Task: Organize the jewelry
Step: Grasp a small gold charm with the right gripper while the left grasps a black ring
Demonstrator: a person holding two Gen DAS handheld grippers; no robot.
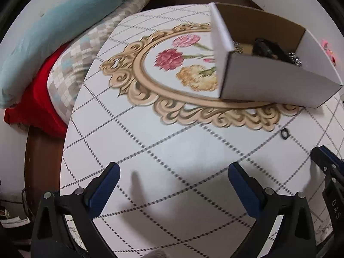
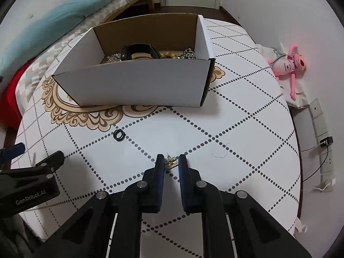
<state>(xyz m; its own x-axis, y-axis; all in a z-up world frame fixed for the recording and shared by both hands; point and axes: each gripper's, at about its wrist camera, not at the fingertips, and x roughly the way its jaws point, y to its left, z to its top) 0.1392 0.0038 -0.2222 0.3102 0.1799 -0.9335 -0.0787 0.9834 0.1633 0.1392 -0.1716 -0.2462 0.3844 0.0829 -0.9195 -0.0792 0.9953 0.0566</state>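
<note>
Red cloth [image 2: 10, 99] and a blue blanket [image 2: 53, 25] lie on the bed at the far left, just beside the table [image 2: 247, 129], which is white with dotted lines and a gold swirly picture. Low on the left side, the left tongs [image 1: 174, 176] hang over a bare part of the table with their blue fingers [image 1: 103, 189] far apart, holding nothing. A little black ring [image 2: 119, 135] sits flat on the table in front of the swirly gold edge, apart from both tongs. Behind it stands a white cardboard box [image 2: 139, 81] with brown insides, resting on the gold picture. Inside the box you can see a black band [image 2: 139, 51], some shiny silver chains [image 2: 189, 53] and some brown beads [image 2: 169, 54], all piled along the bottom. To the right of the ring and nearer to us, the right tongs [image 2: 171, 161] are low over the table with their fingers [image 2: 159, 167] close together. A small gold earring [image 2: 171, 162] sits right between the tips. The fingers are squeezed in on each side of it, though I cannot tell if it is lifted off the table. A thin curly thread [image 2: 221, 152] lies just to the right. Far to the right, off the table, a pink toy [image 2: 290, 64] lies by the wall.
</note>
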